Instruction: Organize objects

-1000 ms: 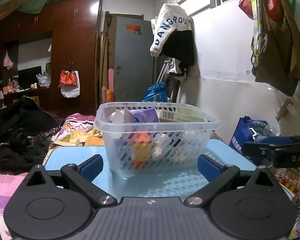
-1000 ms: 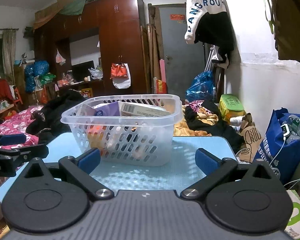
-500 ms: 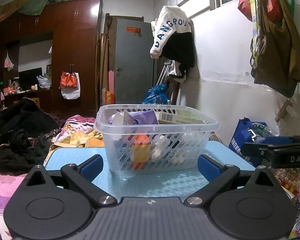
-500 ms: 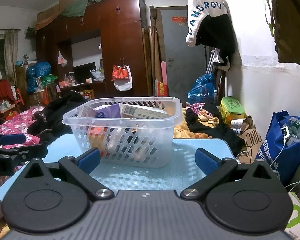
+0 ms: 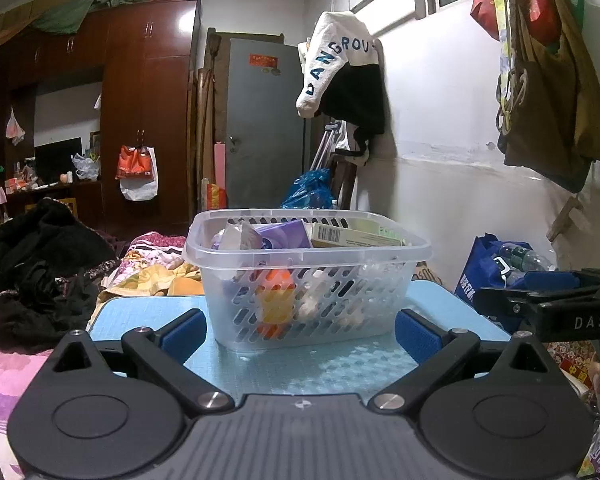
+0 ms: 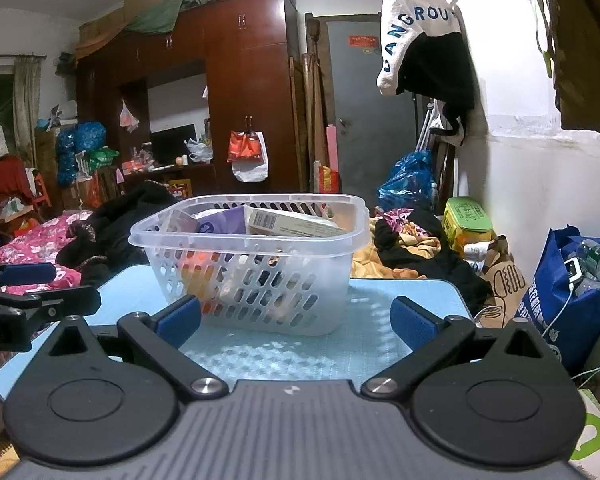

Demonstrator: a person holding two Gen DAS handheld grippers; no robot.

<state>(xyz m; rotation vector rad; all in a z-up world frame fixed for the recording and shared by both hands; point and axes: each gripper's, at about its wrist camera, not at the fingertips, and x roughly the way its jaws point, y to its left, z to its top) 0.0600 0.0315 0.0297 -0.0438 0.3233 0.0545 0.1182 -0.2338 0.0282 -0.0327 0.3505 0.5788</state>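
Left wrist view is showing the left gripper (image 5: pixel 298 330) hanging just above the near edge of a light blue table (image 5: pixel 340 364), its blue-padded fingers (image 5: pixel 182 334) spread wide apart and holding nothing. A clear slotted plastic basket (image 5: pixel 306 276) is sitting upright on the table just beyond the fingertips, framed between them without touching either pad. Inside it, a purple packet (image 5: pixel 286 234) and a flat box with a barcode (image 5: pixel 352 236) are poking above the rim, and an orange item (image 5: pixel 276 298) is showing through the slots lower down. At the right edge, the right gripper (image 5: pixel 548 298) is coming into frame side-on. In the right wrist view, that gripper (image 6: pixel 296 322) is likewise standing with its fingers well apart and empty, the basket (image 6: pixel 256 276) lying far-left of centre, near its left pad (image 6: pixel 178 320). A blue bag (image 6: pixel 560 292) is standing on the floor to the right of the table.
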